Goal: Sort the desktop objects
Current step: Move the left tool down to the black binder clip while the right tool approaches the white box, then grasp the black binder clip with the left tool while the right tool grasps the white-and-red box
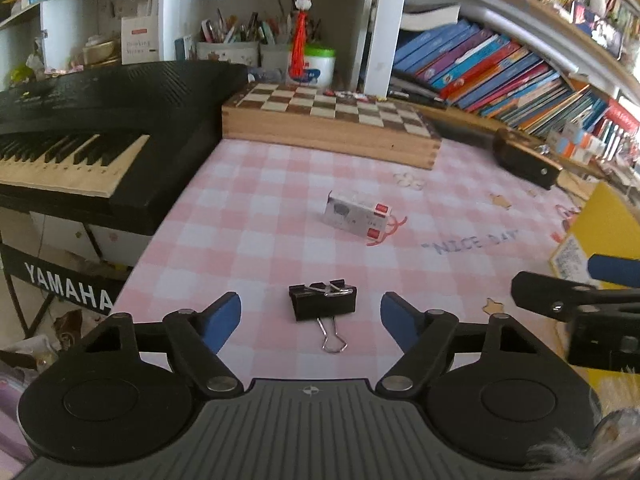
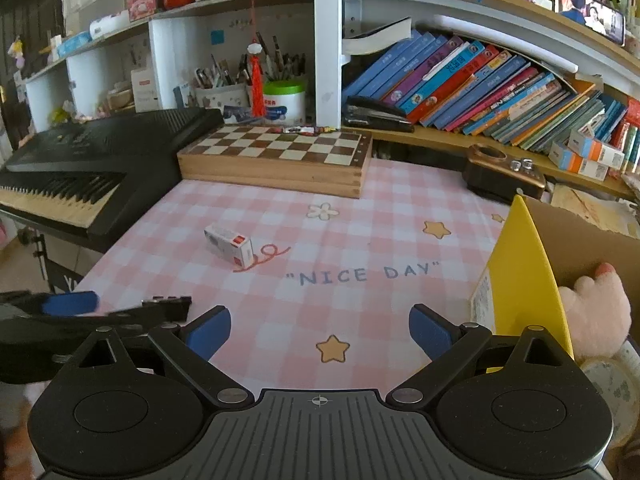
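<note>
- The left gripper [image 1: 311,314] hangs low over the pink checked tablecloth [image 1: 248,216], its blue-padded fingers [image 1: 224,316] apart with a clear gap on each side of the black binder clip [image 1: 322,301]; neither pad touches it.
- The binder clip lies on the cloth near the left front edge, one wire handle folded over its top, the other flat on the cloth toward the camera.
- From the right wrist view, most of the clip is hidden behind the left gripper's arm; only a dark strip shows.
- The right gripper [image 2: 320,334] hovers over bare cloth, fingers wide apart, nothing between them.
- A small white box [image 1: 358,216] lies farther back, mid-table; its print is too blurred to read.
- At the right edge a yellow-faced cardboard box [image 2: 524,264] is cut off by the frame, with a pink plush toy [image 2: 596,312] partly hidden inside.
- A chessboard case [image 2: 276,156] sits at the far side, beside a keyboard [image 2: 80,168] on the left.
</note>
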{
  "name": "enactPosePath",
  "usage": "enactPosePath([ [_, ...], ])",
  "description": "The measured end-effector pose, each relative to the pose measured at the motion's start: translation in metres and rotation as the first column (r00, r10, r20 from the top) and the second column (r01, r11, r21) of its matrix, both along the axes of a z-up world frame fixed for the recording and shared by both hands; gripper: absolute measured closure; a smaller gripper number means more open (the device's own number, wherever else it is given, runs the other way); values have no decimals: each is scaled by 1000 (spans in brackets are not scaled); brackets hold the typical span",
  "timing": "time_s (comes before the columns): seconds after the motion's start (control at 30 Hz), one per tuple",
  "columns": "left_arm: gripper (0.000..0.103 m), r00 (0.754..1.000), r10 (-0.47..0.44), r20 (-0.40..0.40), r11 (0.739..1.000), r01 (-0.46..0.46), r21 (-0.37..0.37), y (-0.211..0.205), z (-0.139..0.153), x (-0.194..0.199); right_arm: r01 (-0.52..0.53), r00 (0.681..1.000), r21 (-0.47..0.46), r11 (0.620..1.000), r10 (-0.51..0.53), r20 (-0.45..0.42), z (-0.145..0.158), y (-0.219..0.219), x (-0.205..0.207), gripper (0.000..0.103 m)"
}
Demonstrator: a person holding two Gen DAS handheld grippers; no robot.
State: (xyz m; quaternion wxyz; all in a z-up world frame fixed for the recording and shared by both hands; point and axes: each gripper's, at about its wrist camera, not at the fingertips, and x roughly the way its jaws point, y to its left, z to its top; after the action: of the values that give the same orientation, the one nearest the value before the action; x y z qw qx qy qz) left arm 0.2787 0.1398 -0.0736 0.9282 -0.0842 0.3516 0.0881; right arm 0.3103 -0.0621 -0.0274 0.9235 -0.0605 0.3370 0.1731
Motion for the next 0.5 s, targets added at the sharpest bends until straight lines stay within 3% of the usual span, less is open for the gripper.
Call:
enactPosePath([
  [0.1,33,1000,10,-17,1000,-10,2,-4,-9,11,-14,1000,1,1000,14,-5,-1,2,5,6],
  [0.23,50,998,27,-55,1000,-27,17,-9,-21,22,-38,999,6,999,39,-12,-2,7,11,6],
  [0.3,52,998,31,-50,999,-29,43,-12,-21,25,-52,999,9,999,52,-11,-2,11,14,6],
  [0.4,63,999,27,-44,997,-23,70,-14,-22,28,-74,997,16,997,74,-6,-1,16,19,6],
  [0.5,63,999,19,-43,999,-17,52,-9,-21,24,-103,995,26,994,103,0,-1,23,26,6],
])
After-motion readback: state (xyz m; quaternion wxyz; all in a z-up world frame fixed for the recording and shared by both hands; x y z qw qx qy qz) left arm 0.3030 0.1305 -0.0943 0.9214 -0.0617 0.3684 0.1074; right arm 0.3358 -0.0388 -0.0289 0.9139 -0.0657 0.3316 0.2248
